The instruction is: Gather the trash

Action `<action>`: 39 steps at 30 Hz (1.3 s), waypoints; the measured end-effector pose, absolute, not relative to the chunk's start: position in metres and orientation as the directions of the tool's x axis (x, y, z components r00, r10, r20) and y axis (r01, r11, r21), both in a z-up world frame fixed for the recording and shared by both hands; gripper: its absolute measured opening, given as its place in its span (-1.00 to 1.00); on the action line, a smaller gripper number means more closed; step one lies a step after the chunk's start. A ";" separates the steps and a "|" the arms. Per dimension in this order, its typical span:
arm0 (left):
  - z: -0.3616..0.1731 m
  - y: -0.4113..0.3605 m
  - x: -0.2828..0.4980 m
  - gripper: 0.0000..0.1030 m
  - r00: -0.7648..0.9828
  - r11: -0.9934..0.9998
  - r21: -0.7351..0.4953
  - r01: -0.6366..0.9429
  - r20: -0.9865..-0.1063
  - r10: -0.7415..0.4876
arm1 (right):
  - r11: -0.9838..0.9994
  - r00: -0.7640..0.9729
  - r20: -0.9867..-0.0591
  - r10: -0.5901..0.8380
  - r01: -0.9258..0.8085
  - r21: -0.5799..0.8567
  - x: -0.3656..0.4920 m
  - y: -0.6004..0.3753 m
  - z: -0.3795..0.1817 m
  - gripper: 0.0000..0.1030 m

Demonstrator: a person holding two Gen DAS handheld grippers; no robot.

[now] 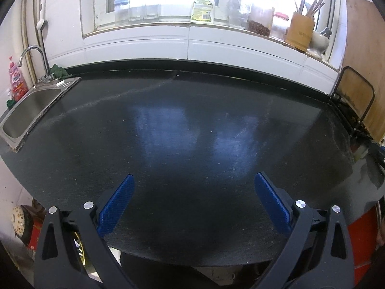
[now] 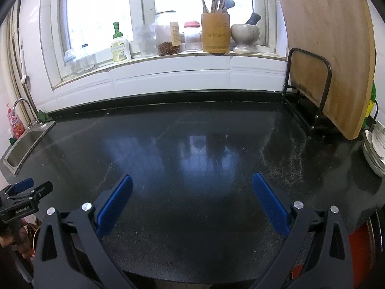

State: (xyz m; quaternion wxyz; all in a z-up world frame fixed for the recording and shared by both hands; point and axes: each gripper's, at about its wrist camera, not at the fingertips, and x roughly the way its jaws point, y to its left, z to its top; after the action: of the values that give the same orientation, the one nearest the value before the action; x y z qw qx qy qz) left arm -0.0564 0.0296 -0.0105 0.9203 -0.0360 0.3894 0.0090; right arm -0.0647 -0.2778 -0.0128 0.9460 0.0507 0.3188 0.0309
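Note:
No piece of trash shows on the black countertop [image 1: 192, 125] in either view. My left gripper [image 1: 193, 180] is open and empty, with blue pads [image 1: 115, 204] held over the counter's front edge. My right gripper [image 2: 192, 183] is also open and empty over the same counter [image 2: 192, 144]. The left gripper shows in the right wrist view at the lower left [image 2: 24, 190], and its jaws there look apart. A red container [image 1: 361, 236] sits below the counter's edge at the right and also shows in the right wrist view [image 2: 361, 243].
A steel sink [image 1: 26, 110] with a tap [image 1: 31, 53] is at the left. The windowsill holds a soap bottle [image 1: 203, 7], jars [image 1: 259, 19], a chopstick holder [image 1: 300, 31] and a mortar [image 2: 245, 37]. A wooden cutting board [image 2: 332, 48] leans in a rack at right; plates [image 2: 375, 151] are stacked beside it.

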 end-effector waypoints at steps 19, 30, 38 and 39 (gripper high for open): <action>-0.012 0.035 -0.052 0.87 0.689 0.997 -0.062 -0.047 -0.724 -0.012 | 0.994 0.791 -0.605 0.086 -0.032 0.100 -0.063 -0.267 -0.013 0.86; -0.010 0.033 -0.051 0.87 0.694 0.997 -0.056 -0.052 -0.720 -0.004 | 0.994 0.790 -0.607 0.089 -0.036 0.099 -0.063 -0.265 -0.013 0.86; -0.011 0.030 -0.048 0.87 0.693 0.998 -0.055 -0.044 -0.721 -0.009 | 0.994 0.785 -0.614 0.088 -0.035 0.099 -0.058 -0.268 -0.016 0.86; -0.011 0.030 -0.047 0.87 0.693 0.998 -0.054 -0.044 -0.721 -0.008 | 0.995 0.783 -0.615 0.088 -0.035 0.097 -0.057 -0.267 -0.017 0.86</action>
State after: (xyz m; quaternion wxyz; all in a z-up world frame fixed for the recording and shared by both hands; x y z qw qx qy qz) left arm -0.0471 0.0301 -0.0107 0.9193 -0.0337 0.3919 0.0098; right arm -0.0571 -0.2673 -0.0166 0.9434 0.0403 0.3275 0.0326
